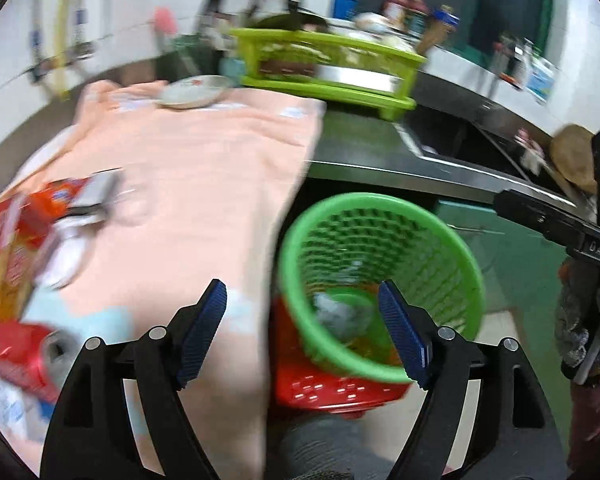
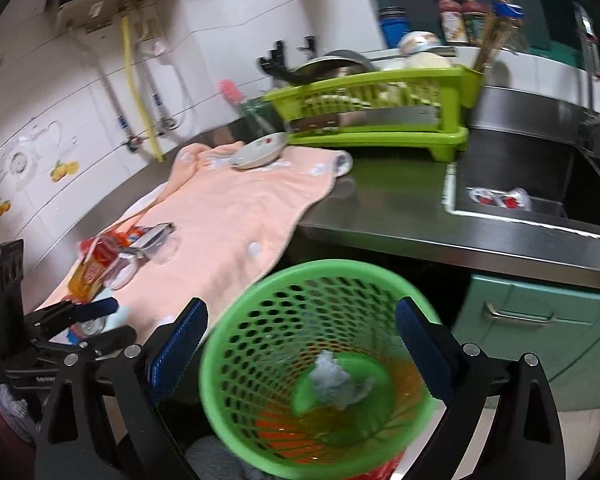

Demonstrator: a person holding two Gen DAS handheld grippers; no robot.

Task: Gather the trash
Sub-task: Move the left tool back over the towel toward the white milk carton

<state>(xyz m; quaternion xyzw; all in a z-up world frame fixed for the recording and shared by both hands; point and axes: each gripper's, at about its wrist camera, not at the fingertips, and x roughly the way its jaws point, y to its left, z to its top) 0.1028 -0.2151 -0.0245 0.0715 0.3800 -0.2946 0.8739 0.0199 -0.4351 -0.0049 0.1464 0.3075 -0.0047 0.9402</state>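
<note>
The steel surface (image 2: 400,216) is running behind the green bin (image 2: 316,364), and the peach towel (image 2: 228,216) is draping over it just left of the bin. The bin itself is sitting below the surface edge on a red crate (image 1: 332,392), with 1 crumpled grey wad (image 2: 336,380) lying at its bottom. Left of the bin, on the towel, the remaining trash is waiting: orange snack wrappers (image 1: 16,232), a red can (image 1: 20,352) nearest the camera, and a clear plastic lid (image 2: 124,272). The left claw (image 1: 304,332) is hanging wide and empty over the bin's left rim; the right claw (image 2: 300,348) is spreading wide over the bin mouth, gripping nothing. It looks like a drop is finishing. Next, I reckon, 1 claw needs to swing left of the bin and close on the can or a wrapper.
</note>
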